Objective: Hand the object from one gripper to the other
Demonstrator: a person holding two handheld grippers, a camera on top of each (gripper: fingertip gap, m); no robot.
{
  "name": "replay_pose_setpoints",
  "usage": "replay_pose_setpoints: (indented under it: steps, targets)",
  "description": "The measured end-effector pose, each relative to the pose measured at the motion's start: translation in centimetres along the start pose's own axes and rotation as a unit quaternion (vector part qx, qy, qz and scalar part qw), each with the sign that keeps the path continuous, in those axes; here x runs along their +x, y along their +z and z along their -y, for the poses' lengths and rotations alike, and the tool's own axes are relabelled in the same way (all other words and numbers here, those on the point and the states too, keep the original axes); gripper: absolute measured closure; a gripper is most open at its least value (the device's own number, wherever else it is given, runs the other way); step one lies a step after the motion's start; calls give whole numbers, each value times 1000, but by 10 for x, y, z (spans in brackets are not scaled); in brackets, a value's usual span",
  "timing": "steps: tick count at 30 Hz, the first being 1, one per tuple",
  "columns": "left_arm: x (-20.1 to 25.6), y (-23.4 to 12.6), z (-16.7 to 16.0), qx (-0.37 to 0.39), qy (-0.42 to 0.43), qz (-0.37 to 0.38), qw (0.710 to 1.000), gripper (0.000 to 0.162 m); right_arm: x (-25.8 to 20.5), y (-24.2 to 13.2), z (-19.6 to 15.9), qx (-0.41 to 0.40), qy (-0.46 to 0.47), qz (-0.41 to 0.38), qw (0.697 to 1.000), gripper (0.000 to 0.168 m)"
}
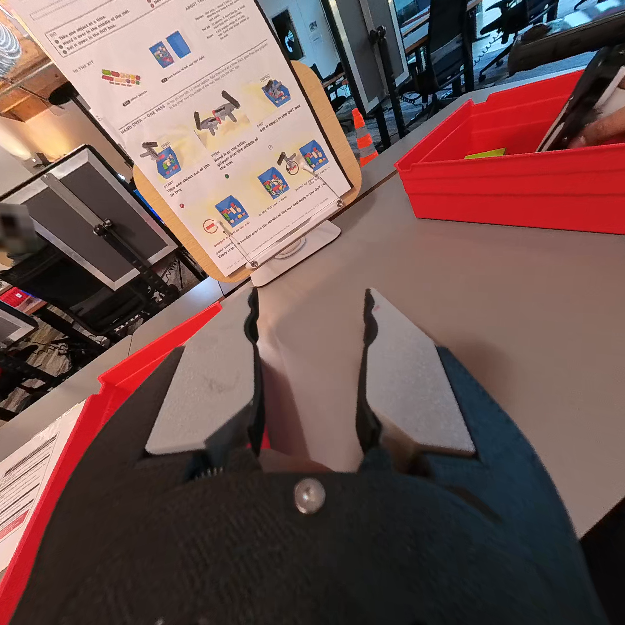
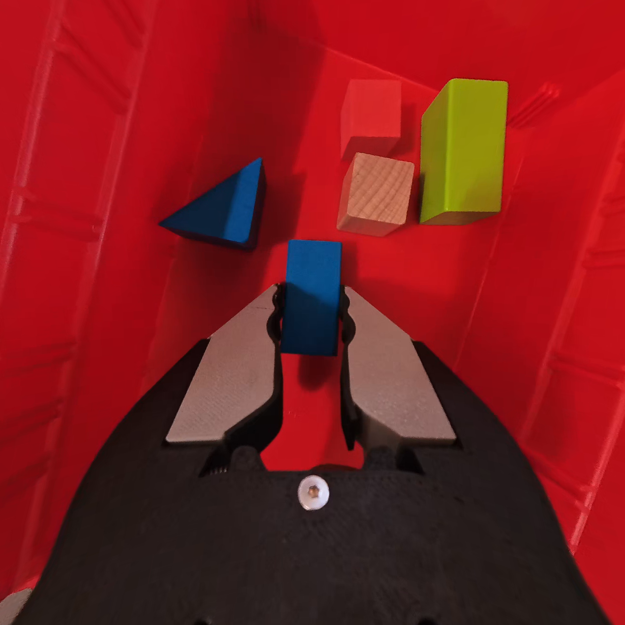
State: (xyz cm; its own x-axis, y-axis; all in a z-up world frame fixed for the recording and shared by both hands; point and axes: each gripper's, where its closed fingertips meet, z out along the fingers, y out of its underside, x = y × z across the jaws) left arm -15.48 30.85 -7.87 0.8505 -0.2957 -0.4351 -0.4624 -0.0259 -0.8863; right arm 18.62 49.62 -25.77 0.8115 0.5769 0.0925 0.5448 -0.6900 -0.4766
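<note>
The right gripper (image 2: 311, 297) is deep inside the red box (image 2: 101, 236), its jaws pinching the blue block (image 2: 311, 297) just above the box floor, so the step in hand looks like the pickup. The left gripper (image 1: 309, 318) waits with jaws spread and empty over the grey table (image 1: 456, 304) beside that box. Next the block must rise straight, because the blue wedge (image 2: 223, 206) and wooden cube (image 2: 375, 194) are near and the walls are high.

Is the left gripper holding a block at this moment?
No, the left gripper is open with only bare grey table between its fingers; the blue block sits in the right gripper.
</note>
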Motion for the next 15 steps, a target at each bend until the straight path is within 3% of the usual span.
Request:
replay_pose_setpoints:
  steps: [9,15]
  targets:
    - [0,4,-7,-15,-11,-3,1000,101,0,0,0,0,-2,-2,1000,137]
    - [-8,7,-17,-34,-15,11,999,100,5,-5,1,4,10,-26,1000,108]
